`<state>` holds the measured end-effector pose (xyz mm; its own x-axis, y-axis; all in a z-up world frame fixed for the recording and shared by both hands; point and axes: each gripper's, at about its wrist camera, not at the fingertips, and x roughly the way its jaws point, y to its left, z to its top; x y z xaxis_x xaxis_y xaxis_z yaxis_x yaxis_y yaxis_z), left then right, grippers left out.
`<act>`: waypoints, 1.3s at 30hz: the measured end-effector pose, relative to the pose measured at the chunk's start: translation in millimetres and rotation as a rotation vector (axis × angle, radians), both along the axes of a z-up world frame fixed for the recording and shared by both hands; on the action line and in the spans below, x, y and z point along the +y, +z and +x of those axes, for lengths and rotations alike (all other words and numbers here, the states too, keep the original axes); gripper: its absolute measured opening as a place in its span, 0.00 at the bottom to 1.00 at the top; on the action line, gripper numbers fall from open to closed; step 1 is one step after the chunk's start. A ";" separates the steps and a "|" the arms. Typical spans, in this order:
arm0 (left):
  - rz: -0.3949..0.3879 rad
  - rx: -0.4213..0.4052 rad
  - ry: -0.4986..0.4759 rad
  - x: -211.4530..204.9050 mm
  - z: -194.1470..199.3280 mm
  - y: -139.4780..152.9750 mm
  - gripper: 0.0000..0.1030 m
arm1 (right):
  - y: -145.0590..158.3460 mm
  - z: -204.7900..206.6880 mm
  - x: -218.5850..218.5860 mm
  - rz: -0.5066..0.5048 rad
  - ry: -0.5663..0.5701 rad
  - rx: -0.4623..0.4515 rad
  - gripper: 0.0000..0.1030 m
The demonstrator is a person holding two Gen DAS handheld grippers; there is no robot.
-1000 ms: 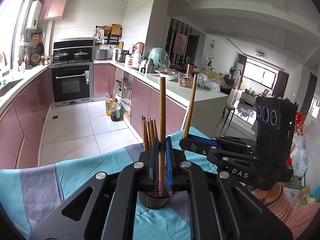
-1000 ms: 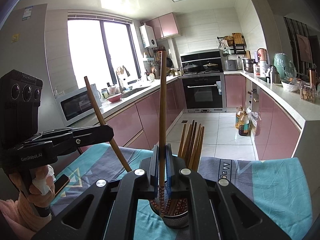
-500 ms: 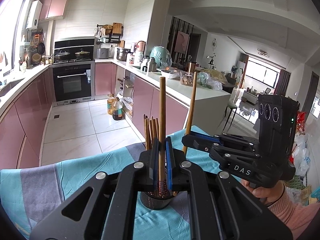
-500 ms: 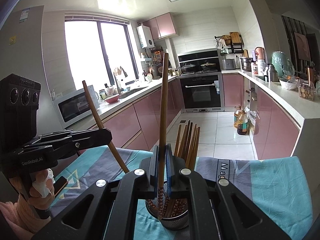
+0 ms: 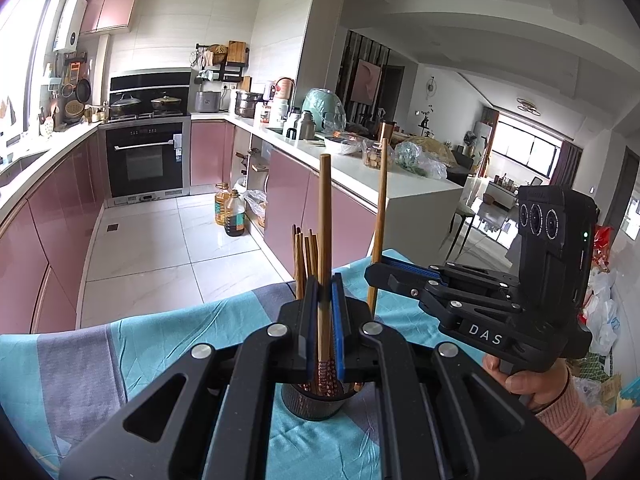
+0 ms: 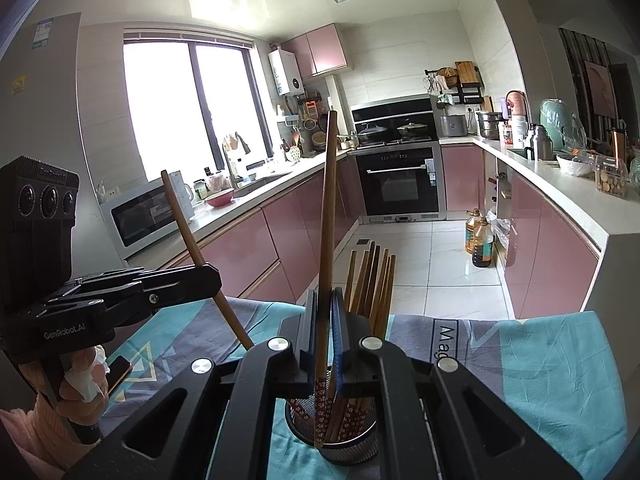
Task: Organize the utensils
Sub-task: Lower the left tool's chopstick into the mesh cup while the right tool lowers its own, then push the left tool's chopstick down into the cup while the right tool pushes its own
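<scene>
Each gripper held one chopstick upright over the cup (image 6: 334, 436), which stood on the blue cloth (image 6: 552, 364) with more sticks already inside. The step looked like dropping the sticks in. The left gripper (image 5: 325, 320) was squeezed shut on its stick (image 5: 324, 240). The right gripper (image 6: 325, 332) was squeezed shut on its stick (image 6: 327, 220) too, tip just inside the cup. Next, each would need to be lowered straight down and then let go.
</scene>
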<state>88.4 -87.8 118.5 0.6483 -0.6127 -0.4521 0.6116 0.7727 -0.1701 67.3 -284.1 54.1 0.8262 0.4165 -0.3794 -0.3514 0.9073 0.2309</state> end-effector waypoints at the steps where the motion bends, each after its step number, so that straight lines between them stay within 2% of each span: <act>1: 0.000 0.000 -0.001 0.2 0.6 -0.2 0.07 | 0.0 0.5 -0.3 0.001 0.000 0.000 0.06; 21: 0.003 0.006 -0.005 -0.1 -0.2 1.2 0.07 | -3.5 6.3 -3.2 0.021 -0.014 -0.006 0.06; 39: 0.006 0.016 -0.006 -3.7 1.0 4.6 0.07 | -17.7 14.2 3.5 0.014 -0.019 0.032 0.06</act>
<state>89.5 -91.5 123.2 0.6369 -0.6139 -0.4663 0.6138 0.7698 -0.1751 81.5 -280.6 36.5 0.8219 0.4061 -0.3995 -0.3261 0.9104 0.2545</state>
